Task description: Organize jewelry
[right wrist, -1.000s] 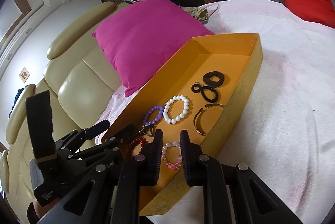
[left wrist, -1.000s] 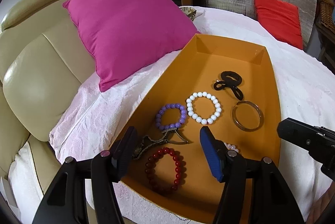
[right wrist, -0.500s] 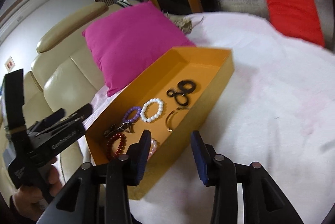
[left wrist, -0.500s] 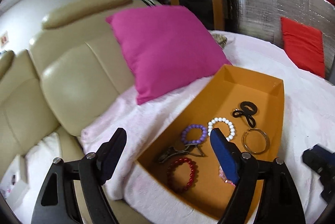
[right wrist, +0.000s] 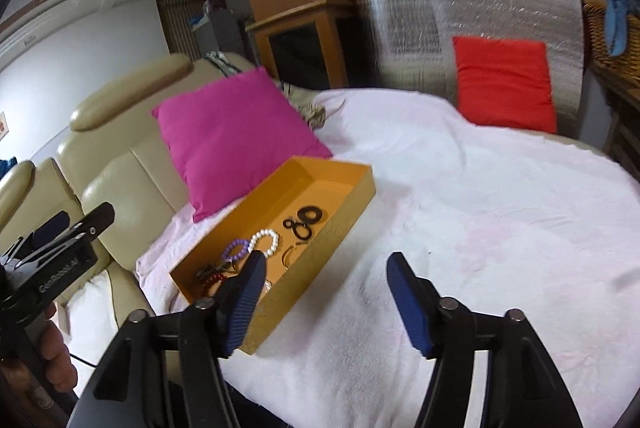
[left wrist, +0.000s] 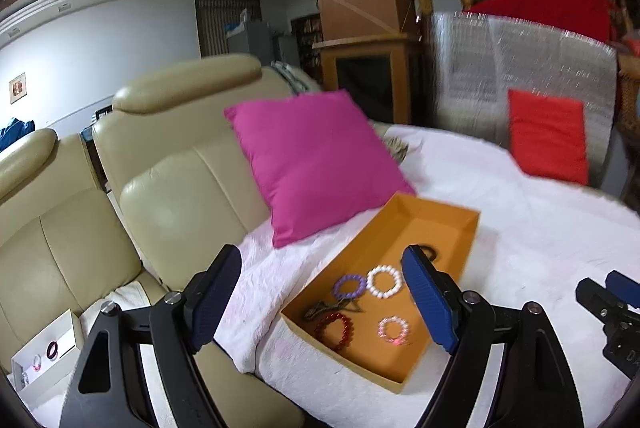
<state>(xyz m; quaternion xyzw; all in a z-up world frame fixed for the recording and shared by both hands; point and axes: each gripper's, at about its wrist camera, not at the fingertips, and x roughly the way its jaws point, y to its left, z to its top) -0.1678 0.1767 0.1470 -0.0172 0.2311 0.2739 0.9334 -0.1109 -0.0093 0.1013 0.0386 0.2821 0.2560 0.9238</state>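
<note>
- The orange box [left wrist: 448, 224] is a long, flat cardboard tray with low walls. It sits on the white cloth [left wrist: 520, 228], just in front of the pink pillow [left wrist: 316, 164].
- Inside the box lie round bead bracelets: a dark red one [left wrist: 335, 325], a pale pink one [left wrist: 394, 330], a purple one [left wrist: 350, 285] and a white one [left wrist: 384, 280].
- A thin metal bangle [right wrist: 289, 254] and a black hair tie [right wrist: 305, 221] twisted in loops lie further along in the box. A dull metal piece [left wrist: 326, 308] lies beside the red beads; what it is cannot be made out.
- The left gripper [left wrist: 320, 304] is spread wide and holds nothing. Its fingers [left wrist: 430, 304] are black with blue ridged pads.
- The right gripper [right wrist: 328, 304] is spread wide too and holds nothing. It hangs over the near end of the box and the cloth beside it.
- The cloth is soft, white and a bit wrinkled, with faint pink marks.
- The sofa [left wrist: 168, 164] is smooth, shiny cream leather with puffy cushions.
- A red pillow [left wrist: 548, 136] leans on a shiny silver sheet [right wrist: 472, 24]. A wooden cabinet [left wrist: 364, 76] stands behind the sofa.
- A small white box [left wrist: 46, 346] with tiny rings sits low on the sofa seat.
</note>
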